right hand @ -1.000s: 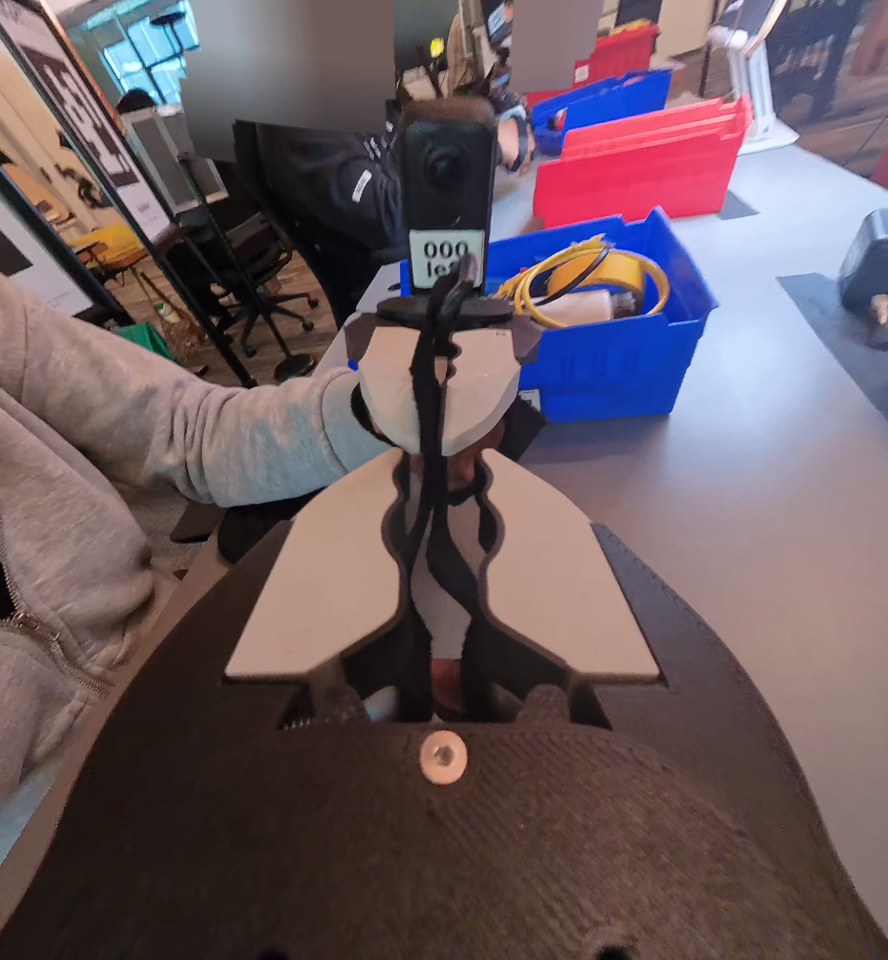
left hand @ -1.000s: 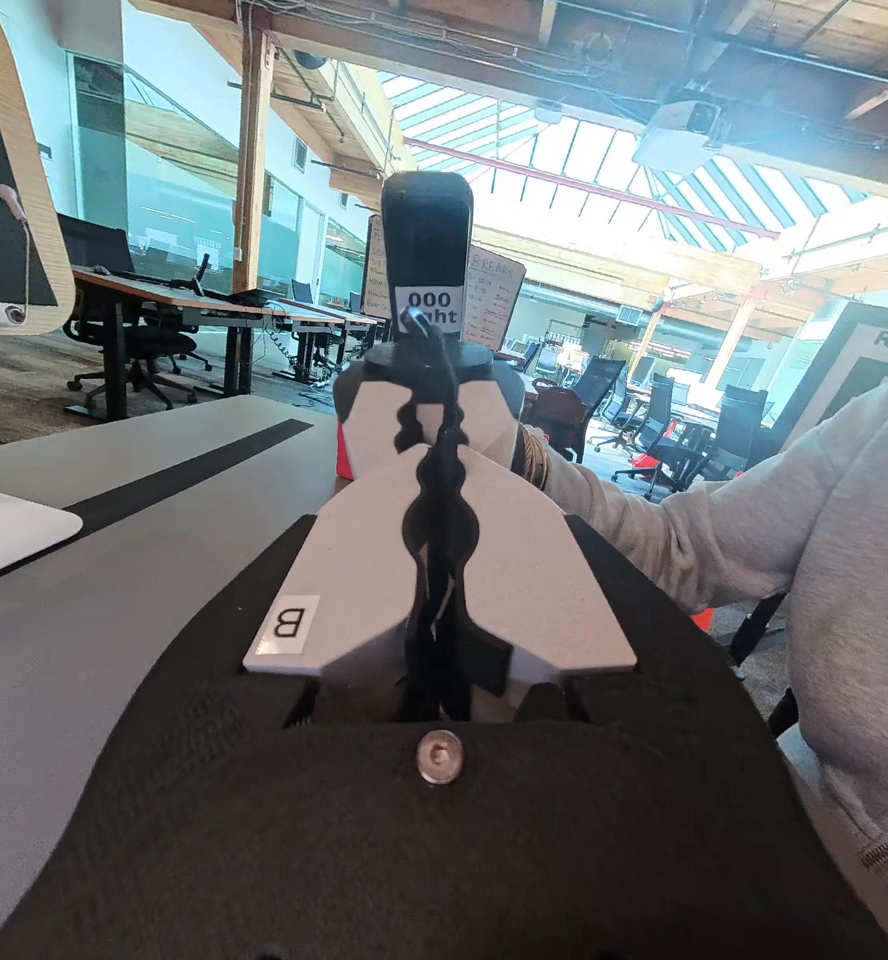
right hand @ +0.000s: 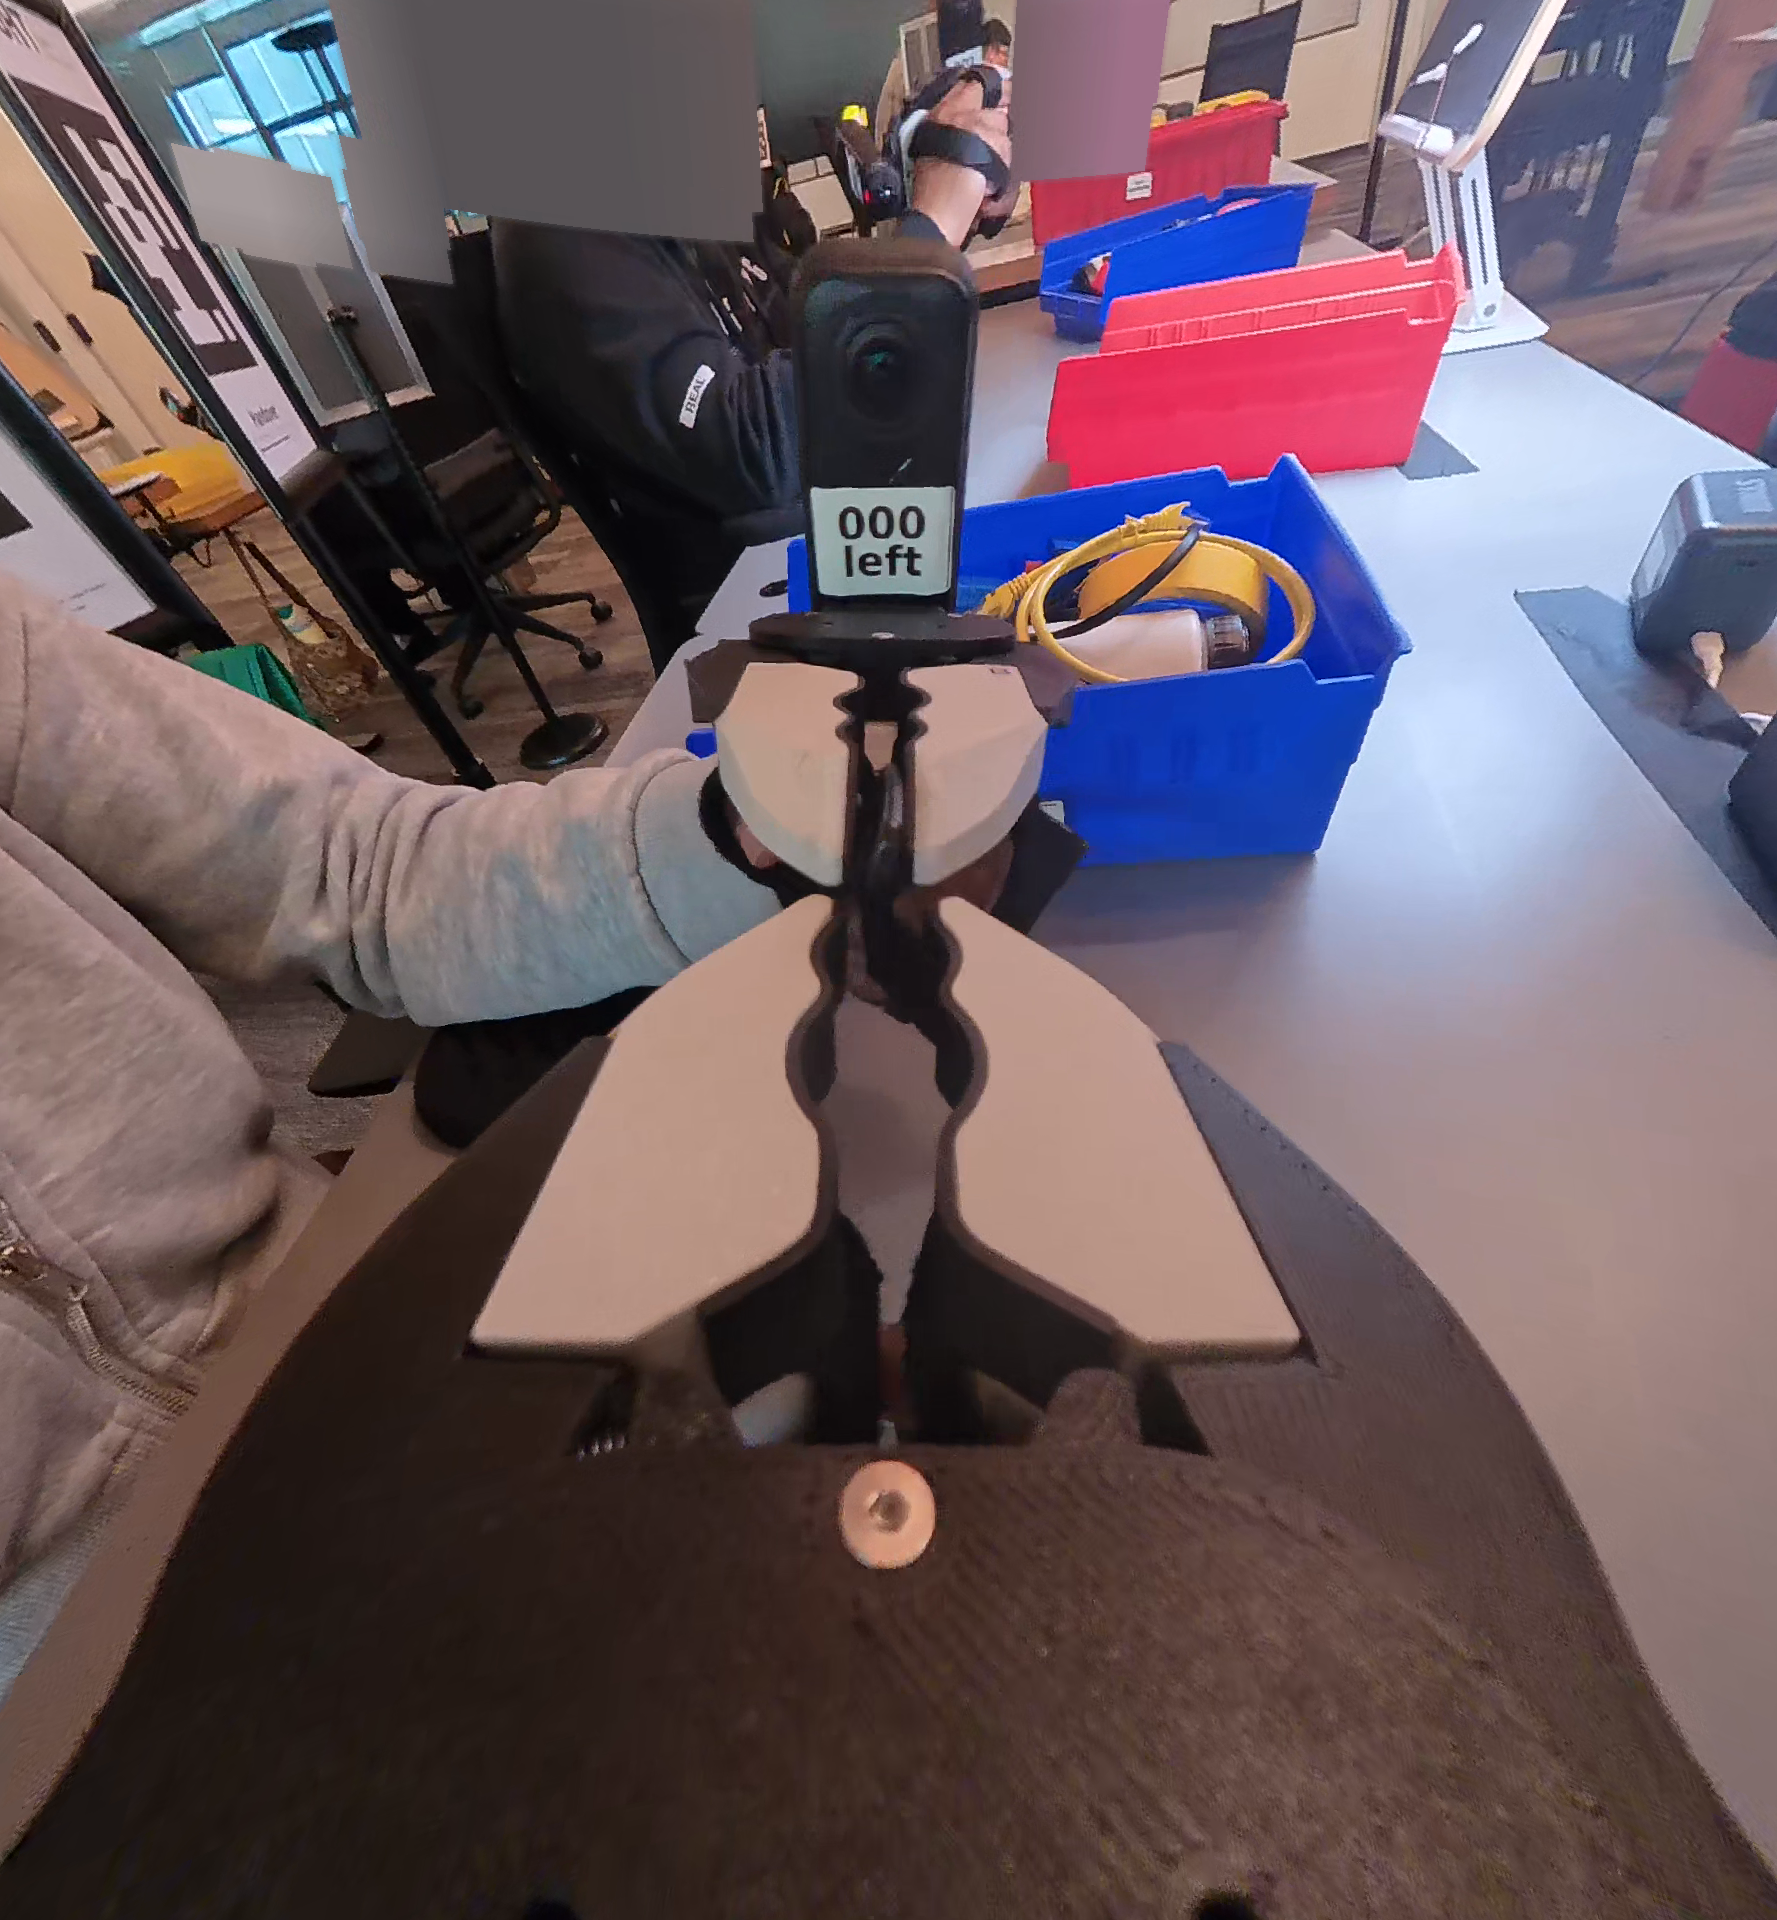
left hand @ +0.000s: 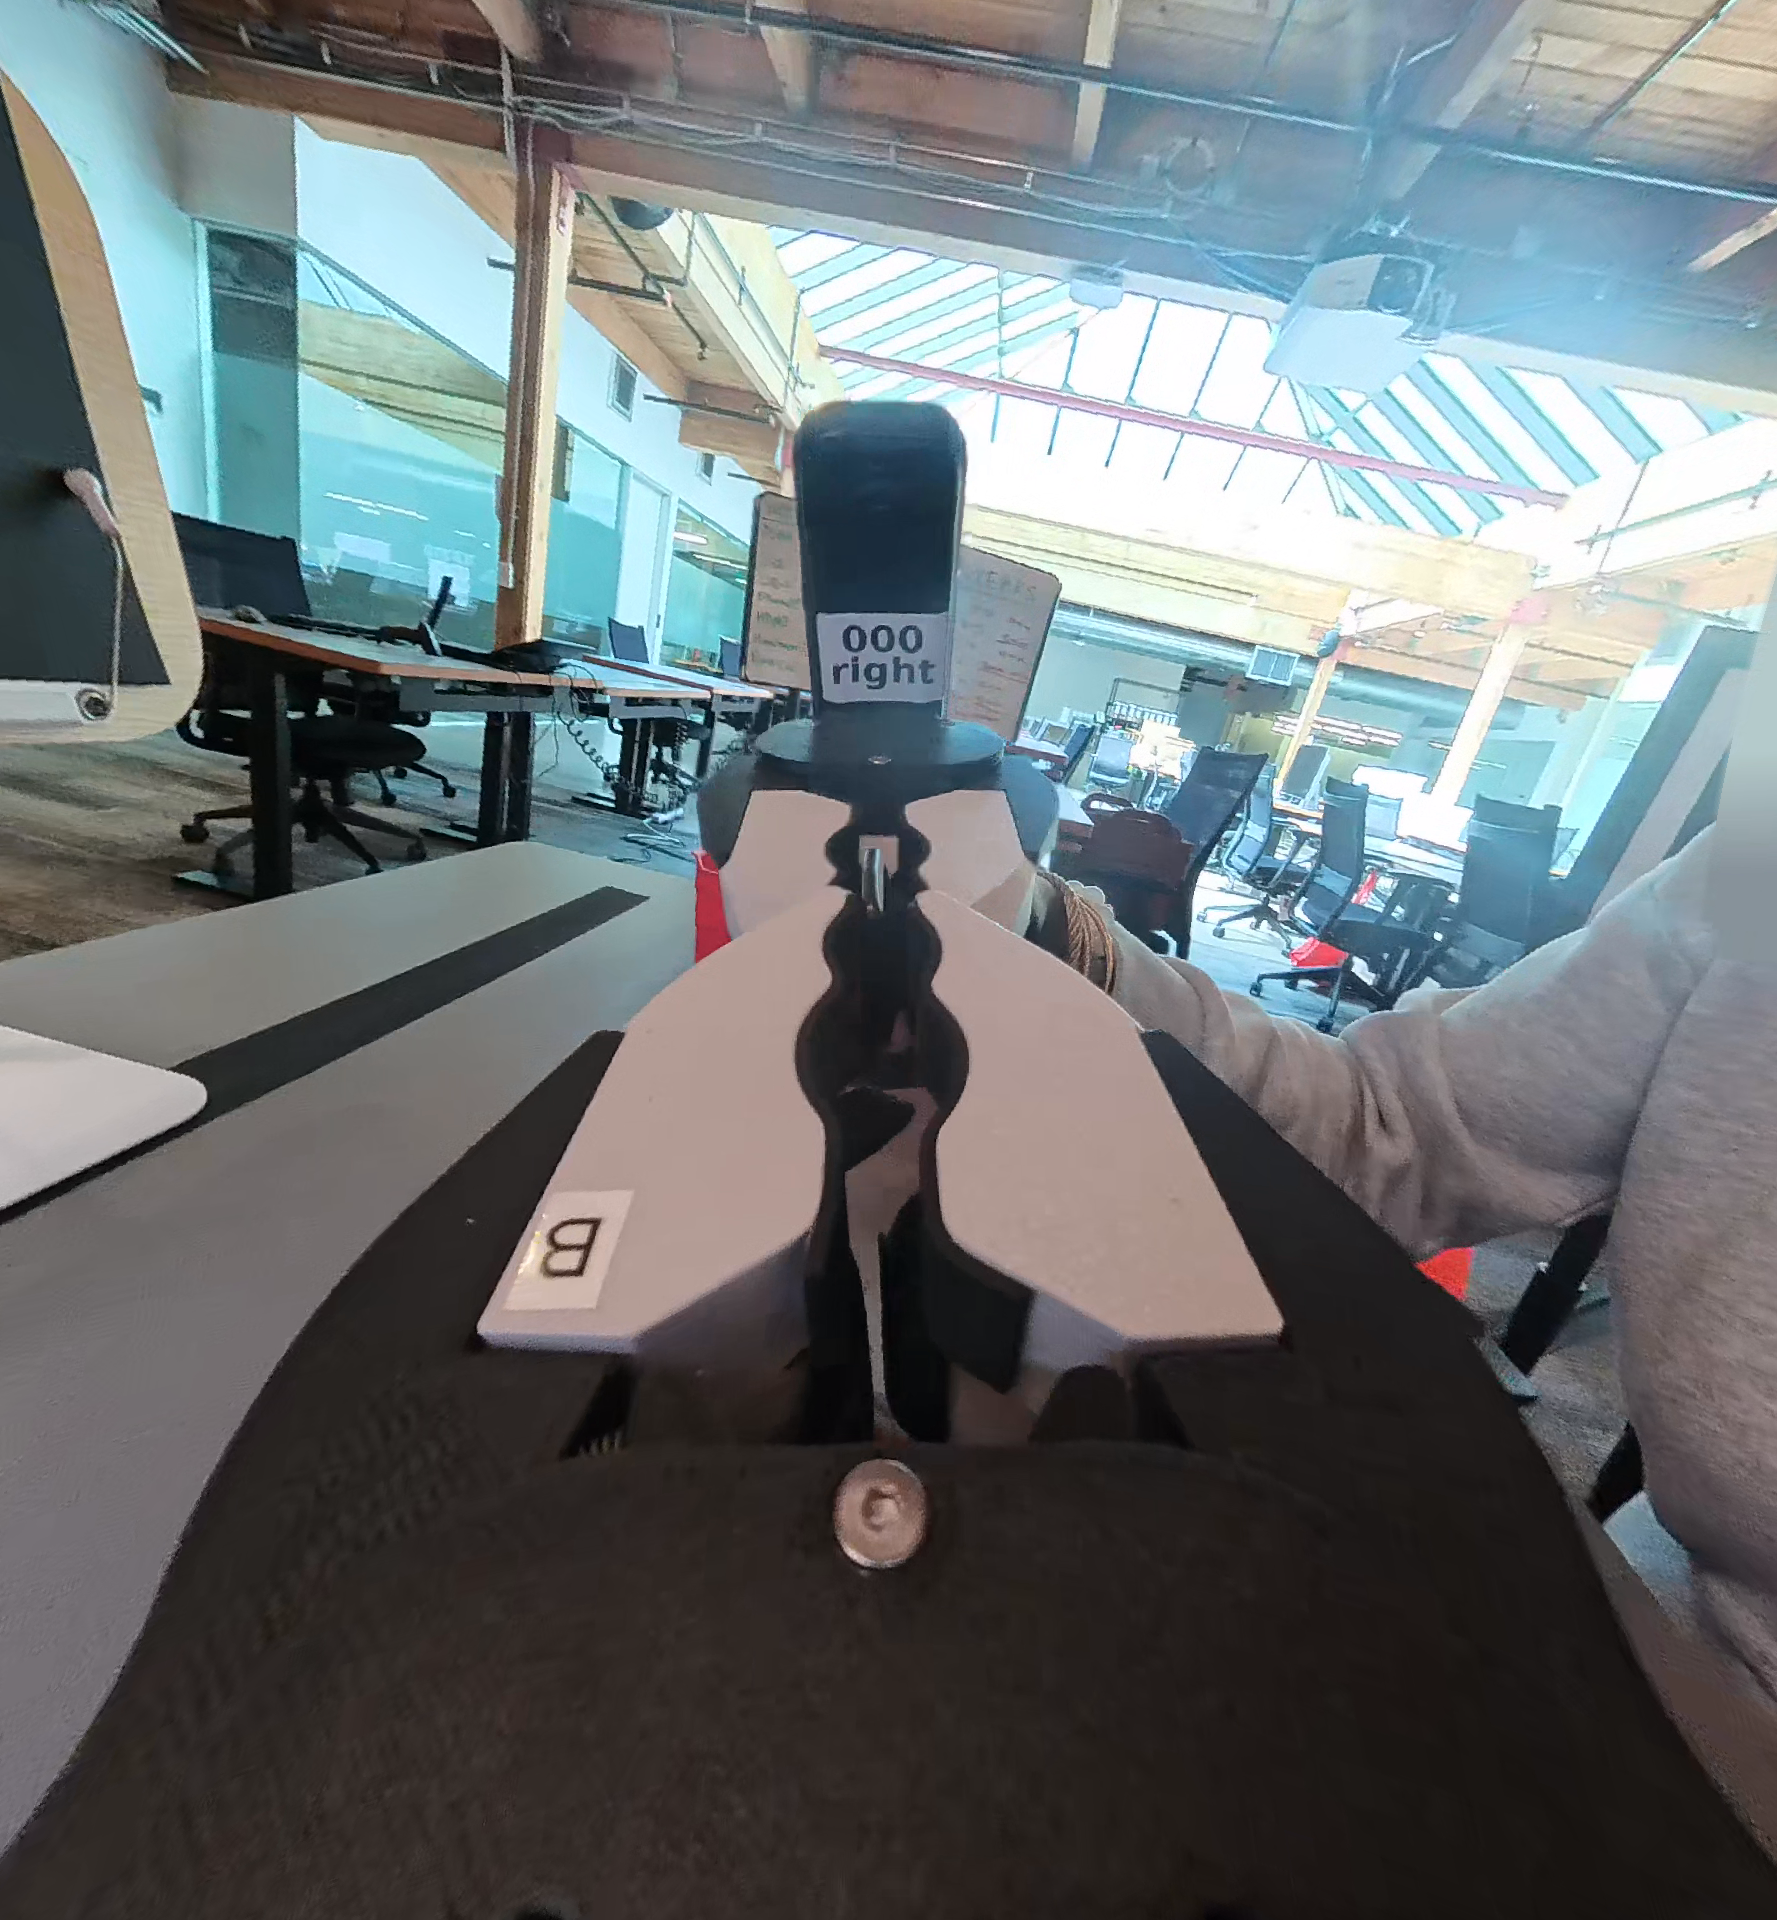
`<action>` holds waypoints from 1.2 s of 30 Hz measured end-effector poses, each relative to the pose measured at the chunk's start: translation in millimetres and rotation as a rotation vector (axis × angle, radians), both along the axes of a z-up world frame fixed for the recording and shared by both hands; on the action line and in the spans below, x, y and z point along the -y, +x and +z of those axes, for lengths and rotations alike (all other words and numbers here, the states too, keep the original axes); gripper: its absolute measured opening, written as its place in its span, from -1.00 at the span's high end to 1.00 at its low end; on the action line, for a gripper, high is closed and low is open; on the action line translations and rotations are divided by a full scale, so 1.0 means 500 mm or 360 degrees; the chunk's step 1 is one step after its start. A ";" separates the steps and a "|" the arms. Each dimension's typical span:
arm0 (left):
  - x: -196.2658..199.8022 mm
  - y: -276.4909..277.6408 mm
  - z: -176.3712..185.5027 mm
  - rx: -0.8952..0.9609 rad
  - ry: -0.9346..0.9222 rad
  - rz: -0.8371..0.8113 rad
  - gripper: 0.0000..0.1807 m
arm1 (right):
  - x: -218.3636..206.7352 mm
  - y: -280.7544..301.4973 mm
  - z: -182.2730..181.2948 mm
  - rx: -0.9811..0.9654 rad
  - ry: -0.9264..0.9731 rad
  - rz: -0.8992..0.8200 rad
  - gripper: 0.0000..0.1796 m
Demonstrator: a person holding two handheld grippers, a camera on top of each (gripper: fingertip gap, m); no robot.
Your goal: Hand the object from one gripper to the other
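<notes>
Fingers, left gripper (right hand: 879, 868): clamped on black strap (right hand: 889, 810). Fingers, right gripper (right hand: 884, 920): slightly apart, tip-to-tip with left, over grey counter (right hand: 1383, 1039).

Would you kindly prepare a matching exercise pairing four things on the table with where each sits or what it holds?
Things:
1. blue plastic bin
2. red plastic bin
3. dark grey box-shaped device
4. flat white pad with rounded corner

Places or states:
a. lies beside a black strip, in the left wrist view
b. holds a coiled yellow cable
c. stands at the far right of the right wrist view
d. sits farther back on the grey table, beyond the bin with the cable

Pairs: 1-b, 2-d, 3-c, 4-a
</notes>
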State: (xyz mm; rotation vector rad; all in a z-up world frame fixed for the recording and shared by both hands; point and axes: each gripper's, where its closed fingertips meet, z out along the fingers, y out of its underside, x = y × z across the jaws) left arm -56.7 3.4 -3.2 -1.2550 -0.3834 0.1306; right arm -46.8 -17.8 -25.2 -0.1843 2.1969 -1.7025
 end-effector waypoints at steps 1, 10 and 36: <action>0.003 0.000 0.003 -0.0010 0.0012 0.0006 0.92 | -0.002 -0.002 0.000 0.0017 0.0006 -0.0005 0.80; 0.013 -0.006 0.016 0.0012 0.0099 0.0043 0.91 | -0.001 -0.003 -0.011 -0.0017 0.0016 0.0011 0.94; 0.009 -0.004 0.004 0.0098 0.0079 -0.0033 0.82 | 0.002 0.018 -0.005 0.0231 -0.0032 0.0148 0.93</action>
